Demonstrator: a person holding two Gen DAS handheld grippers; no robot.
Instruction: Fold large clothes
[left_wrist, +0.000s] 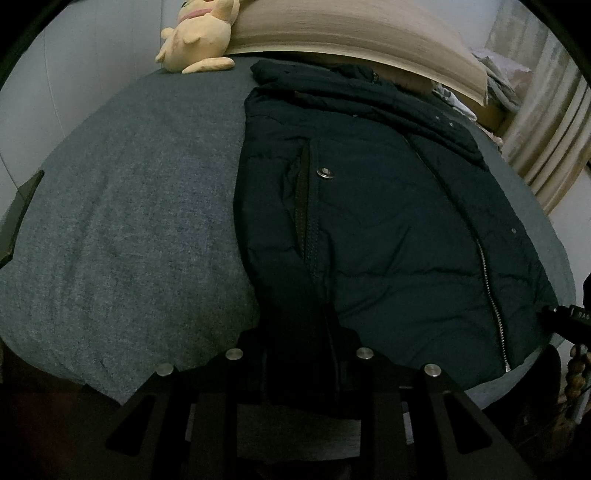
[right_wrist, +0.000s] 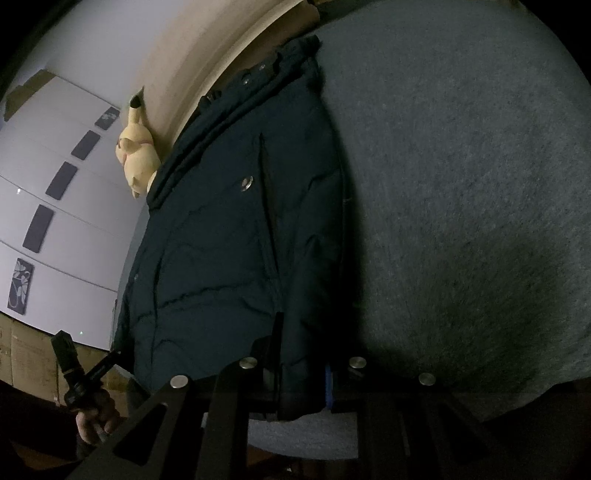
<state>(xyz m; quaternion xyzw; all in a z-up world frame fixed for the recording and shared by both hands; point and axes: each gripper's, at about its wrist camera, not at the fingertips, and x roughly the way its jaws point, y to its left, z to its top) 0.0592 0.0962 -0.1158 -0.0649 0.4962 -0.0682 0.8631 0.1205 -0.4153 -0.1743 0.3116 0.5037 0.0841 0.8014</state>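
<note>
A dark navy padded jacket (left_wrist: 376, 221) lies flat on a grey bed cover (left_wrist: 129, 221), front up, with a metal zip (left_wrist: 495, 295) and a snap button (left_wrist: 325, 172). My left gripper (left_wrist: 299, 354) is shut on the jacket's near hem at its left side. In the right wrist view the jacket (right_wrist: 229, 229) hangs from the right gripper (right_wrist: 299, 373), which is shut on the jacket's hem edge. The left hand and its gripper handle (right_wrist: 88, 384) show at lower left there.
A yellow plush toy (left_wrist: 199, 40) sits at the head of the bed by a beige headboard (left_wrist: 351, 33). Curtains (left_wrist: 554, 140) hang at the right. White wardrobe doors (right_wrist: 66, 206) and cardboard boxes (right_wrist: 22, 354) stand beside the bed.
</note>
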